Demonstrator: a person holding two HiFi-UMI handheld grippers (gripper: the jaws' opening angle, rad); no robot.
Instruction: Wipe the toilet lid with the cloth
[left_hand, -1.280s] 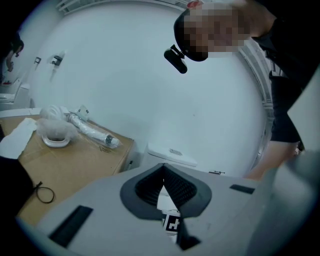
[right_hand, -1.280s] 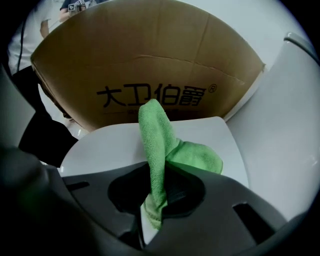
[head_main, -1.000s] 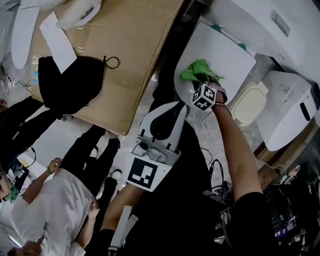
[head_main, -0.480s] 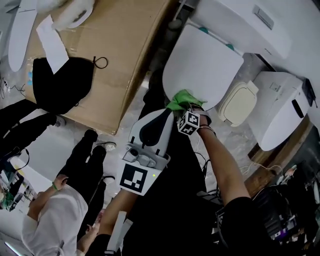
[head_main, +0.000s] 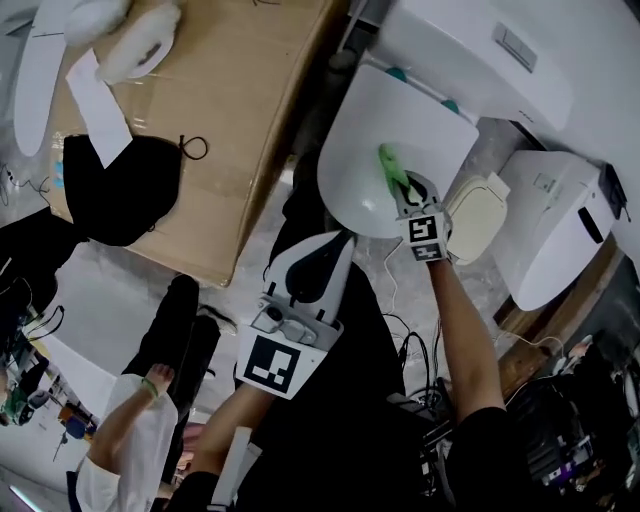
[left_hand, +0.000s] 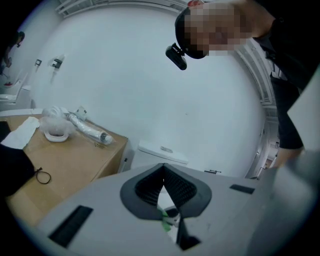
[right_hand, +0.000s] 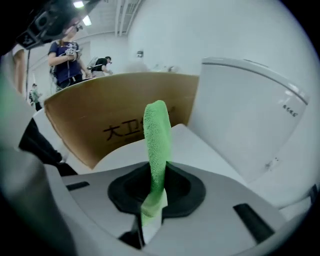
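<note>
Right gripper (right_hand: 154, 192) clamped on green cloth (right_hand: 157, 135); the cloth sticks out ahead of its jaws, over the toilet lid (head_main: 405, 120). Left gripper (left_hand: 163, 170) jaws together, empty, lid just ahead.

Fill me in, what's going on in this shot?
A person is working with a hand-held gripper in each hand. The right hand-held gripper is shut on a green cloth and holds it over the closed white toilet lid. Whether the cloth actually presses on the lid can't be told. The left hand-held gripper hangs short of the lid's near edge, jaws together and empty, taking no part.
</note>
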